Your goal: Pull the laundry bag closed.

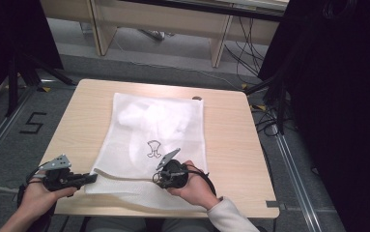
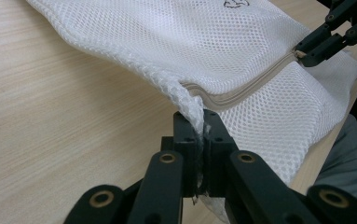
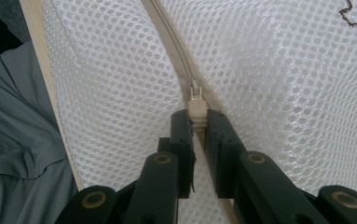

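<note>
— Where do we see the mesh laundry bag [image 1: 156,140]?

— It lies flat in the middle of the tabletop [image 1: 226,130], its zipper [image 2: 255,84] along the edge at 6 o'clock.

— And our grippers?

— Our left gripper [image 2: 199,135] pinches the bag's corner at 7 o'clock. Our right gripper [image 3: 197,122] has its fingers pressed on the zipper pull [image 3: 196,109], around 5 o'clock.

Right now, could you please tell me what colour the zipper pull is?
Beige; the small plastic zipper pull shows best in the right gripper view.
</note>
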Demonstrator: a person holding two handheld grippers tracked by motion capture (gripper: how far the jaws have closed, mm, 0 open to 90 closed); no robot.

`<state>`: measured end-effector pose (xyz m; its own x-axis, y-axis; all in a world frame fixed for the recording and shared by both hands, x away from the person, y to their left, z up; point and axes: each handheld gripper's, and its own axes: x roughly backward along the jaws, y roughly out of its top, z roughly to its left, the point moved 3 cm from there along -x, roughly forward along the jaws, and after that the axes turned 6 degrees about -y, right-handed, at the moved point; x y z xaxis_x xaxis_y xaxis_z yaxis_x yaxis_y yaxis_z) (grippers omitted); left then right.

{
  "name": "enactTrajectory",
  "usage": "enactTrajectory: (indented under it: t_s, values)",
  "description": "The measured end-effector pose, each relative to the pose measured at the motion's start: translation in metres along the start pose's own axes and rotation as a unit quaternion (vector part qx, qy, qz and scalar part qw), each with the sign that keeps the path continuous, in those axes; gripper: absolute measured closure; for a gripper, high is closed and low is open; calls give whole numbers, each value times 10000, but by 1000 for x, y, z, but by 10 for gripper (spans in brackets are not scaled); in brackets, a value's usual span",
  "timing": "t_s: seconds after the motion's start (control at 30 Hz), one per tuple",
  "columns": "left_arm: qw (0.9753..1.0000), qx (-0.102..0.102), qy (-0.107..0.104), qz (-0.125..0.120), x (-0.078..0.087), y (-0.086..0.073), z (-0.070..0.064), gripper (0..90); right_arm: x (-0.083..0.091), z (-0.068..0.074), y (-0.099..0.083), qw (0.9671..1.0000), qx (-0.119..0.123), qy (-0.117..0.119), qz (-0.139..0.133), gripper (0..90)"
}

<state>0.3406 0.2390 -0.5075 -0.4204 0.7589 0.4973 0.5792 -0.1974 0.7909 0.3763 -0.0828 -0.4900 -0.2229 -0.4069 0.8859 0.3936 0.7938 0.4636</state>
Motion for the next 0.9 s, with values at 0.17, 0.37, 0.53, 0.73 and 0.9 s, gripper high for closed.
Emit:
enactTrajectory:
  t_s: [0.17, 0.37, 0.53, 0.73, 0.9]
  values:
    - [10000, -3, 0, -4, 0, 0, 0, 856, 0, 0, -1, 10000, -4, -28, -16, 825]
    - [10000, -7, -11, 28, 1, 0, 1, 856, 1, -1, -2, 10000, -24, -34, -19, 825]
    - [10000, -7, 4, 35, 1, 0, 1, 856, 3, -2, -4, 10000, -30, -49, -27, 825]
    - [10000, -2, -21, 28, 0, 0, 1, 856, 5, -3, -6, 10000, -73, -25, -24, 824]
    - [10000, -2, -21, 30, 0, 0, 1, 856, 5, -3, -6, 10000, -41, -35, -38, 825]
